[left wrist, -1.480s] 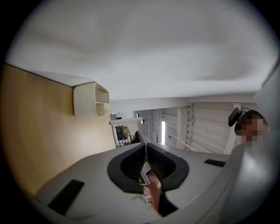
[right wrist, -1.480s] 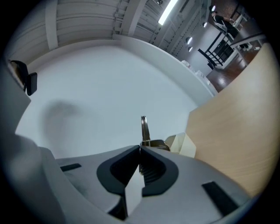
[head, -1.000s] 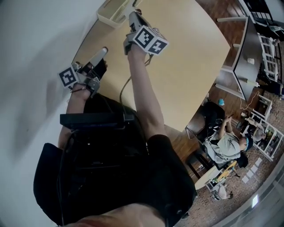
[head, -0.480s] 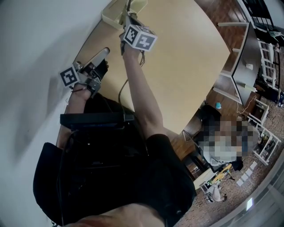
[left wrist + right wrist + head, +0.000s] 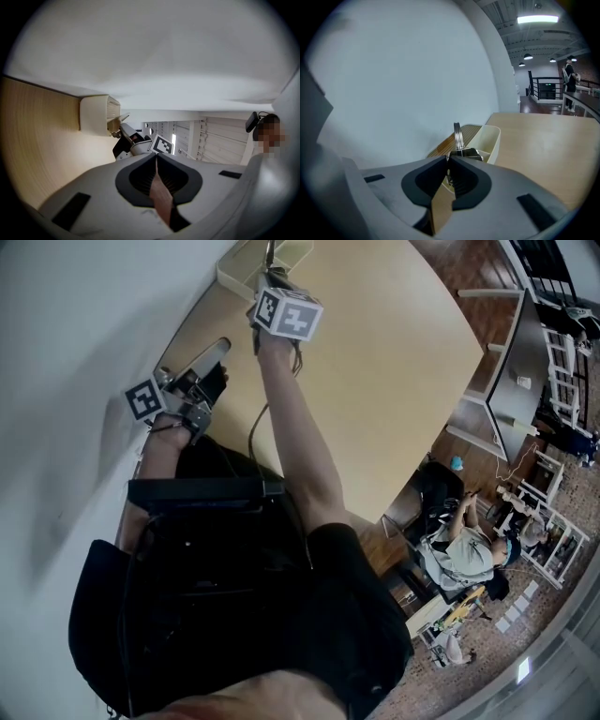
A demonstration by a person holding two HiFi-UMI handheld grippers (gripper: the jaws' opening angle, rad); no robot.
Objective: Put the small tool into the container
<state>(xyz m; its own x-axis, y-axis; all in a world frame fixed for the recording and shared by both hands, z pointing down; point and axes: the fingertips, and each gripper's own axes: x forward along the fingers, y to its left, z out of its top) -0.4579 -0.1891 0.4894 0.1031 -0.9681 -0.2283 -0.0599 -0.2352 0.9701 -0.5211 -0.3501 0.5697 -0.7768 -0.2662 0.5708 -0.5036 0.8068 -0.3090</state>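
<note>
A cream plastic container (image 5: 246, 266) stands at the table's far corner by the wall. My right gripper (image 5: 270, 261) hangs over it, tilted down. A small metal tool (image 5: 458, 135) sticks up from its tips, above the container (image 5: 488, 139). The jaws have just been opening and stand a narrow slit apart, with the tool still between their tips. My left gripper (image 5: 217, 347) rests at the table's left edge, shut and holding nothing (image 5: 156, 155). In the left gripper view the right gripper (image 5: 121, 124) shows at the container (image 5: 96, 115).
The light wooden table (image 5: 394, 381) stretches right of the container. A white wall runs along its left side. Off the table, a person (image 5: 464, 549) sits on the floor below, with white furniture (image 5: 511, 381) at the right.
My right gripper has moved up the picture to the container and rolled, so its marker cube faces differently. The left gripper has stayed where it was.
</note>
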